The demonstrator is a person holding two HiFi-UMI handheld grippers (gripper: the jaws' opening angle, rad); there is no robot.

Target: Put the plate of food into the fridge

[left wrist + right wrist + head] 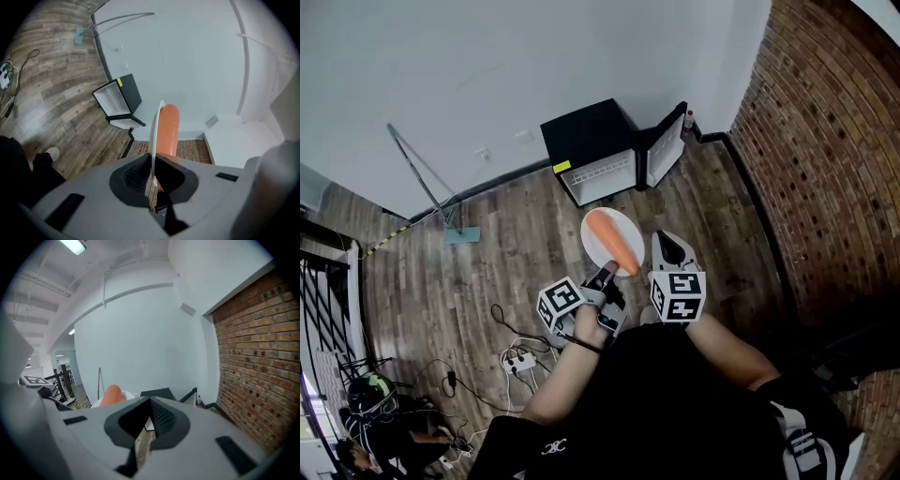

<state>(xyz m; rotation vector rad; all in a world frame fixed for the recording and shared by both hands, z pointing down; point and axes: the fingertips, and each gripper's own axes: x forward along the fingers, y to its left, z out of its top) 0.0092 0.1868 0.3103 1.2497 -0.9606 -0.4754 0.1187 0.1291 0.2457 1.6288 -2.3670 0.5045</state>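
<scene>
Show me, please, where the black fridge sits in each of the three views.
Head view: fridge upper centre, standing open, beyond the plate.
Left gripper view: fridge left of centre, tilted, left of the plate's edge.
Right gripper view: fridge centre, just above the jaws.
Shared landmark: the orange food on the plate.

Food (617, 242) on plate (598, 225); plate's near rim between jaws of left hand-held gripper (607, 273), right hand-held gripper (672, 247) just beside, at right. Beyond, on floor (516, 244), fridge (586, 141) against wall (487, 75), door (666, 150) open rightward.
</scene>
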